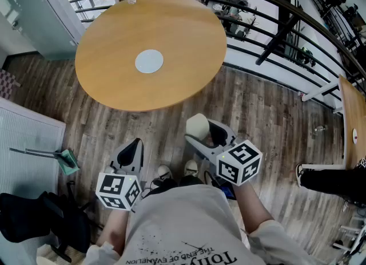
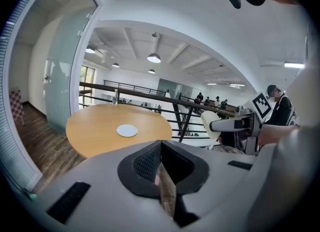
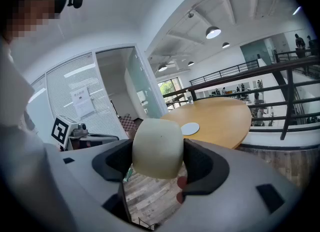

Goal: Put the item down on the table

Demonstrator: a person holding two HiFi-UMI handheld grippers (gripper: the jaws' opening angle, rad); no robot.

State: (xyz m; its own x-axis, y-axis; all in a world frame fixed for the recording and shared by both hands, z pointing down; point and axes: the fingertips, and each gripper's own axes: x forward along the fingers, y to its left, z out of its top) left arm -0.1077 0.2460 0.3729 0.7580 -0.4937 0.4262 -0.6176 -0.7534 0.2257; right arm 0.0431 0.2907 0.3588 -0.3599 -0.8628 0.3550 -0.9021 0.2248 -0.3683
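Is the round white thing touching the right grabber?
Touching. The right gripper view shows the right gripper clamping the cream item, its dark pads pressed on both sides.

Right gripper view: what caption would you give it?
Right gripper clamping a cream rounded object, facing a round wooden table with a white disc.

A cream rounded item (image 3: 156, 147) clamped in the right gripper (image 3: 158, 165), near the round table (image 3: 225, 121)
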